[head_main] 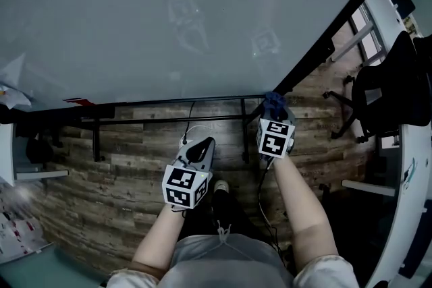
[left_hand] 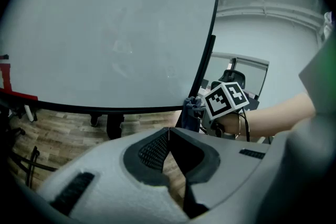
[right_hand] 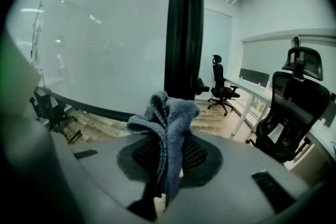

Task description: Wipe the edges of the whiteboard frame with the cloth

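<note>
A large whiteboard (head_main: 169, 17) has a black frame: its bottom edge (head_main: 148, 103) runs left to right and its right edge (head_main: 337, 17) rises to the upper right. My right gripper (head_main: 273, 115) is shut on a blue-grey cloth (head_main: 273, 102), which sits at the frame's bottom right corner. In the right gripper view the cloth (right_hand: 168, 113) bunches up between the jaws just before the black frame bar (right_hand: 184, 23). My left gripper (head_main: 202, 144) hangs lower left of it, below the bottom edge, shut and empty (left_hand: 168, 134). From the left gripper view the cloth (left_hand: 191, 112) touches the frame corner.
Black office chairs (head_main: 388, 91) stand to the right, near a white desk (head_main: 405, 172). The whiteboard's stand legs (head_main: 95, 138) and a cable (head_main: 191, 119) lie over the wood floor (head_main: 101, 179). Papers (head_main: 17, 226) are at the lower left. More chairs (right_hand: 294, 107) show in the right gripper view.
</note>
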The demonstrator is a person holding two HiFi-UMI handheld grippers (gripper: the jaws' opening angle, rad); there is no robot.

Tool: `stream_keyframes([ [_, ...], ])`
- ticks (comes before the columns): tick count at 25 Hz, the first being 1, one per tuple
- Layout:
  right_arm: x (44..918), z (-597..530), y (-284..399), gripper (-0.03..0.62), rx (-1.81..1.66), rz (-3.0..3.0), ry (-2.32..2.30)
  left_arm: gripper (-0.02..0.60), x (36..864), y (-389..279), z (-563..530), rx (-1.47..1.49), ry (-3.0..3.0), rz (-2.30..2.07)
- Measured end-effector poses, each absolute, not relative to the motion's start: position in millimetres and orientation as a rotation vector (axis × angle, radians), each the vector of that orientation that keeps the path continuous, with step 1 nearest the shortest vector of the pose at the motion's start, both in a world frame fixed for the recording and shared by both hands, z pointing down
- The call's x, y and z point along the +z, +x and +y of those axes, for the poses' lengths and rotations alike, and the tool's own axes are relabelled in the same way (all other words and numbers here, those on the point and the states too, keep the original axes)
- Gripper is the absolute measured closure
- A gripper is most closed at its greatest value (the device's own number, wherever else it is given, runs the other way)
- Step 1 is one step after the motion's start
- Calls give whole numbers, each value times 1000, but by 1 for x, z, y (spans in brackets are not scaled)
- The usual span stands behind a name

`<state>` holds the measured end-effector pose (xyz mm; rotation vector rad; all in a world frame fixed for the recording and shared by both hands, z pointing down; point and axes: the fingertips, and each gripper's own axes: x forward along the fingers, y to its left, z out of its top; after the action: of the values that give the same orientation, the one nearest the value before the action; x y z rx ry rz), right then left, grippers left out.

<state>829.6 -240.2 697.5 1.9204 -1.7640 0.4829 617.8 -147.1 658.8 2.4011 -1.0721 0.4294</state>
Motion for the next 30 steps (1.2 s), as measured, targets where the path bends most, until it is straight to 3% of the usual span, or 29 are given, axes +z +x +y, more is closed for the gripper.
stream_keyframes([
  [17,697,-240,724,525,515,-1818,1761,563,644,533,-165,389,2335,-1215],
  [30,697,-255,578,525,550,-1761,1748,563,642,352,-166,398,2271,-1300],
])
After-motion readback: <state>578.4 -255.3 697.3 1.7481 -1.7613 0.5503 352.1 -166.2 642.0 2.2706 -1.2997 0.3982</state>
